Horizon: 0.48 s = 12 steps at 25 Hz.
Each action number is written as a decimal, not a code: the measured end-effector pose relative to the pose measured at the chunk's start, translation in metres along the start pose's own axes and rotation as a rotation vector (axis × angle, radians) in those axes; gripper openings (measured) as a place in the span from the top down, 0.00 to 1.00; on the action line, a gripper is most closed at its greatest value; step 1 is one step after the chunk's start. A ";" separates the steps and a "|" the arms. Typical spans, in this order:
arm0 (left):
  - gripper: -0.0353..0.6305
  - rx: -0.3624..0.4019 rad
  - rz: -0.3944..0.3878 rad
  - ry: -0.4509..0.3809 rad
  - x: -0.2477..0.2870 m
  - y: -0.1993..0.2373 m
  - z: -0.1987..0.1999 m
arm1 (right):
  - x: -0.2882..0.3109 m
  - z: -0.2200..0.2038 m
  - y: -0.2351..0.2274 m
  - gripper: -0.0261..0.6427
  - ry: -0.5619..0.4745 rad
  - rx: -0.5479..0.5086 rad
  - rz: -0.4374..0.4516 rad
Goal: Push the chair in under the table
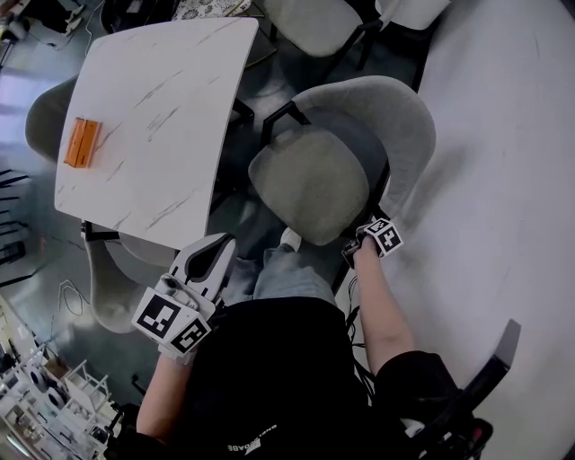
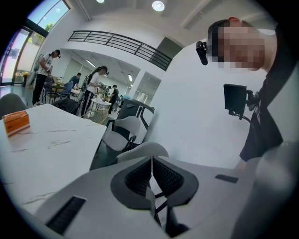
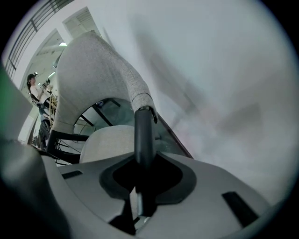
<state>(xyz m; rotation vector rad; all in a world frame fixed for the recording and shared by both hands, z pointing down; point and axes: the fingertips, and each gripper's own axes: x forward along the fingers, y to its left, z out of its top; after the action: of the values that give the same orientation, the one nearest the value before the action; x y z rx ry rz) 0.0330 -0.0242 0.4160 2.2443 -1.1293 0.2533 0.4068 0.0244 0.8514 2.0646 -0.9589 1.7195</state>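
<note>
A grey chair (image 1: 314, 175) with a curved backrest (image 1: 395, 117) stands beside the white marble table (image 1: 157, 108), its seat out from under the top. My right gripper (image 1: 359, 244) points steeply down at the chair's near rear corner. It is shut on the black frame tube (image 3: 144, 135), which runs up between the jaws of the right gripper (image 3: 144, 161) to the grey backrest (image 3: 93, 70). My left gripper (image 1: 218, 249) hovers near the table's near corner. The left gripper (image 2: 150, 179) has its pads together and holds nothing.
An orange box (image 1: 81, 142) lies on the table's left side. More grey chairs stand round the table: one at the left (image 1: 49, 117), one under the near edge (image 1: 117, 278) and one across (image 1: 310, 22). My leg (image 1: 287, 269) is between table and chair. People stand far off (image 2: 93, 88).
</note>
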 end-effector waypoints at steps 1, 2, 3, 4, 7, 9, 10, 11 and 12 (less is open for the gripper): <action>0.94 0.000 0.002 0.000 -0.001 -0.001 0.000 | 0.000 -0.005 0.005 0.84 0.005 0.010 0.009; 0.94 -0.002 0.003 0.001 -0.001 -0.001 -0.001 | -0.001 -0.010 0.011 0.84 0.008 0.022 0.016; 0.94 -0.003 0.004 0.001 -0.002 -0.002 -0.002 | -0.002 -0.015 0.016 0.84 0.012 0.034 0.023; 0.94 -0.004 0.003 0.002 -0.002 -0.003 -0.003 | -0.003 -0.021 0.021 0.84 0.017 0.046 0.030; 0.94 -0.005 0.005 0.002 -0.004 -0.005 -0.006 | -0.005 -0.040 0.035 0.84 0.038 0.080 0.048; 0.94 -0.011 0.009 -0.001 -0.007 -0.006 -0.007 | -0.007 -0.054 0.046 0.84 0.055 0.099 0.062; 0.94 -0.013 0.011 -0.002 -0.009 -0.006 -0.007 | -0.008 -0.061 0.051 0.84 0.062 0.106 0.068; 0.94 -0.013 0.014 -0.002 -0.011 -0.006 -0.008 | -0.009 -0.068 0.056 0.84 0.067 0.114 0.072; 0.94 -0.013 0.017 -0.001 -0.013 -0.006 -0.010 | -0.010 -0.074 0.061 0.84 0.071 0.120 0.075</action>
<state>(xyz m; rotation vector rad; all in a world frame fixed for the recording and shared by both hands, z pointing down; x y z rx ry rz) 0.0300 -0.0070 0.4159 2.2245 -1.1477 0.2515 0.3105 0.0266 0.8487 2.0488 -0.9436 1.9189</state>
